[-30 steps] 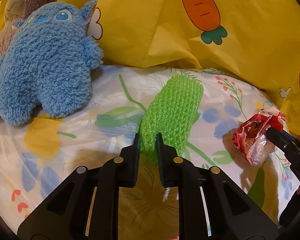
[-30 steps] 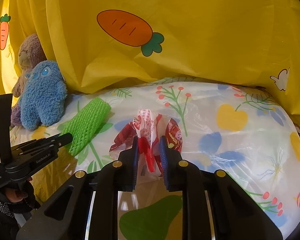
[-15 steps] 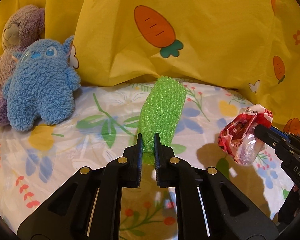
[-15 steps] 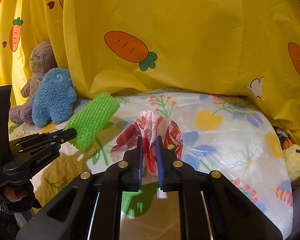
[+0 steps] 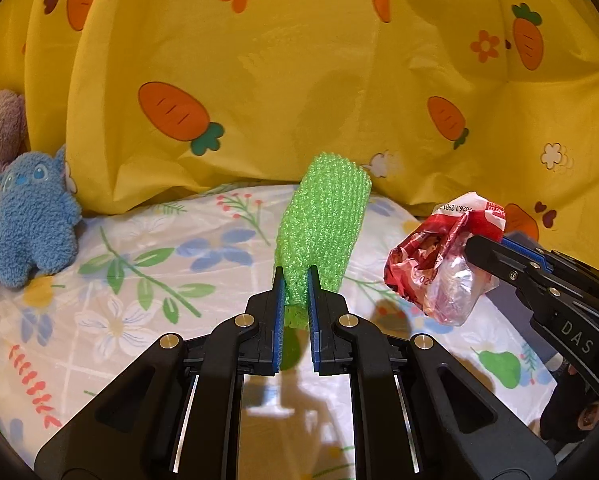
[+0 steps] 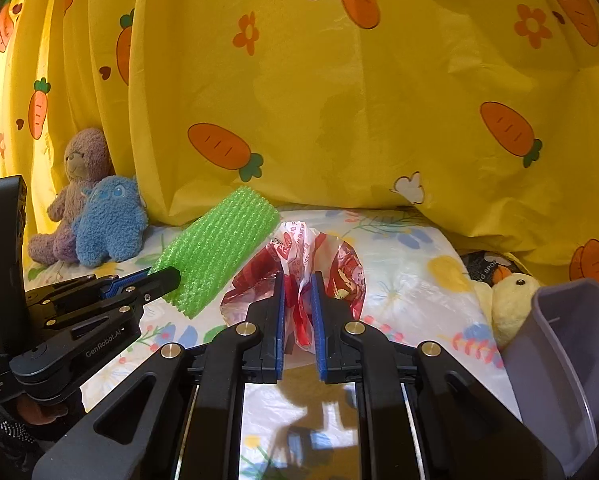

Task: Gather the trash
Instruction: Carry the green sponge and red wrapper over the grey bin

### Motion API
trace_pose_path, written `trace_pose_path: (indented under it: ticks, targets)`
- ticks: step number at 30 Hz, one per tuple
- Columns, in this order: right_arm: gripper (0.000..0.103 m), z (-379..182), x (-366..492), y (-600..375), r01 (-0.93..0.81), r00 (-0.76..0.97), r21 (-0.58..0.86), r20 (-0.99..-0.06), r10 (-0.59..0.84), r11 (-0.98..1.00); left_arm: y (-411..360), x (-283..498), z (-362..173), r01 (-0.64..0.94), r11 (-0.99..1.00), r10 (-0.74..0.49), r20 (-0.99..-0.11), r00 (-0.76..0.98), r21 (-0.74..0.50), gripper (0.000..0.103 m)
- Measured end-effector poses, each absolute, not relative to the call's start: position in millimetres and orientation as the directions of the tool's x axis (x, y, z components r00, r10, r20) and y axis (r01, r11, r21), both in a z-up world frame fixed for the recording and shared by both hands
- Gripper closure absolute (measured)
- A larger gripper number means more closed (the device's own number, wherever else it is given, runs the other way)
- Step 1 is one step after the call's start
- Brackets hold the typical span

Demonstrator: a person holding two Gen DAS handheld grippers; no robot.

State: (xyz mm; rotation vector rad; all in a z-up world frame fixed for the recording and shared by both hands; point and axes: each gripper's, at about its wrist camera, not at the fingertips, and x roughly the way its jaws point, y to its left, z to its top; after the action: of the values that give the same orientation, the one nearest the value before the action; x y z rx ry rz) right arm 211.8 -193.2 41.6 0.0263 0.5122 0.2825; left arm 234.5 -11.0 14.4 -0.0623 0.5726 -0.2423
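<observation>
My left gripper (image 5: 295, 276) is shut on the lower end of a green foam net sleeve (image 5: 323, 224) and holds it up above the flowered bed sheet (image 5: 147, 280). The sleeve also shows in the right wrist view (image 6: 219, 248), with the left gripper (image 6: 167, 276) at its near end. My right gripper (image 6: 298, 280) is shut on a crumpled red and clear plastic wrapper (image 6: 343, 272), lifted off the sheet. The wrapper shows in the left wrist view (image 5: 435, 272) at the right gripper's tip (image 5: 475, 246).
A grey plastic bin (image 6: 567, 352) stands at the lower right. A yellow duck plush (image 6: 511, 300) lies beside it. A blue plush (image 5: 31, 224) and a purple bear (image 6: 83, 168) sit at the left against the yellow carrot-print cloth (image 5: 299, 80).
Both grippers have risen and drawn back from the sheet with their loads. The plush toys look smaller, and the grey bin and duck have come into the right wrist view.
</observation>
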Motion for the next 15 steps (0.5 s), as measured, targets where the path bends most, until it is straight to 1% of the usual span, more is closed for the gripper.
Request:
trace_pose_path:
  ticks: [8,15]
  targets:
    - [0.090,52,171,-271,-0.114,0.881,0.121,-0.447,0.156,0.986,-93,209,30,0.381,0.914,-0.398,-0.503,0.767,-0.141,0.093]
    - [0.090,59,143,-340,0.063,0.909,0.103,-0.416,-0.014,0.993,-163,200,42,0.500,0.853,-0.503,-0.492,0.711,-0.150,0.093]
